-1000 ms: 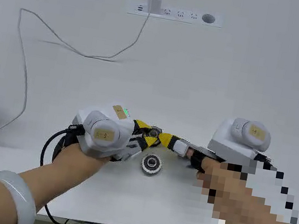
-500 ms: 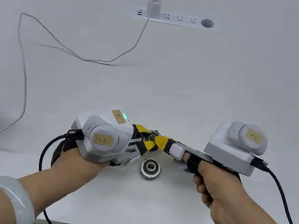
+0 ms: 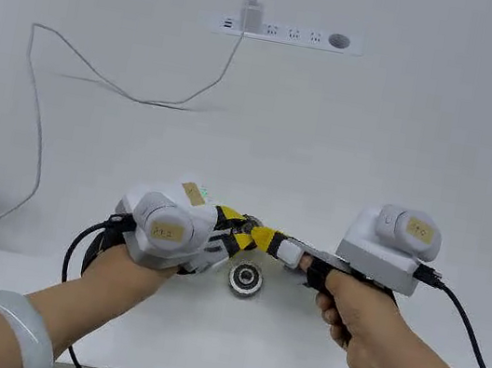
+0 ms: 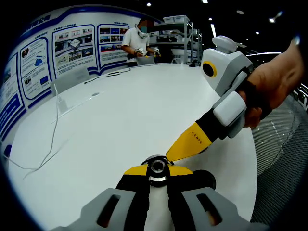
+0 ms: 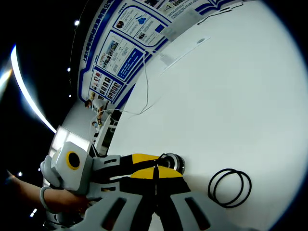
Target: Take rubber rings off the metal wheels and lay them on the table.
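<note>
Near table point(image 3: 375, 149) front edge: clamping metal wheel point(image 4: 158, 167) in left gripper point(image 3: 237, 223), jaws tight on its sides. Touching its rim with right gripper point(image 5: 156, 172), jaws pressed together; can't tell if pinching rubber. Seeing second wheel point(image 3: 245, 278) at 6 o'clock of both grippers, two rubber rings point(image 5: 212, 186) flat at 4 o'clock of right jaws.

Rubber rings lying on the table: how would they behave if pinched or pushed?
The rubber rings look thin, so they are probably floppy and light, sagging when pinched. They lie flat and overlapped on the table, so a push would likely slide them rather than roll them.
</note>
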